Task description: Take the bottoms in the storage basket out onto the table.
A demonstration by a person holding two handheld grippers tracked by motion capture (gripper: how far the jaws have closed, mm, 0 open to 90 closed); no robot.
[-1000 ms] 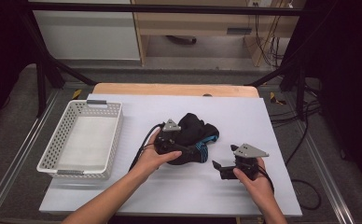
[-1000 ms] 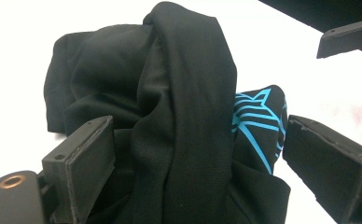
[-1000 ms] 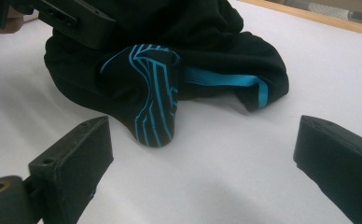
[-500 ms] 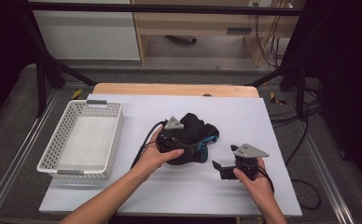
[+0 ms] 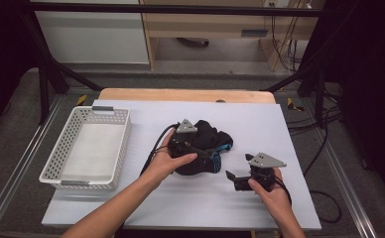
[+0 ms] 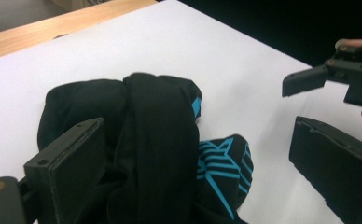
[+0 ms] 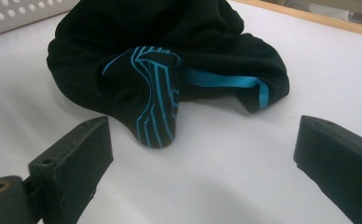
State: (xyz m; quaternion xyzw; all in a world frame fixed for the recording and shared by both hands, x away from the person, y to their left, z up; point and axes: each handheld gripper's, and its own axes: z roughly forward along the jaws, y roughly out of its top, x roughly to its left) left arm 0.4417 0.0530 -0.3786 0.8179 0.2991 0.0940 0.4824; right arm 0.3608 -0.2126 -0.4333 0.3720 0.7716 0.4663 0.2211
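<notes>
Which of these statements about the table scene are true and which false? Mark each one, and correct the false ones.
1. The black garment with blue stripes lies inside the white basket. False: it lies on the white table top, right of the basket.
2. The right tool has its jaws open with nothing between them. True.
3. The left tool is clamped shut on the garment. False: its jaws stand wide open over the garment and have just been opening.
4. The basket holds nothing. True.
</notes>
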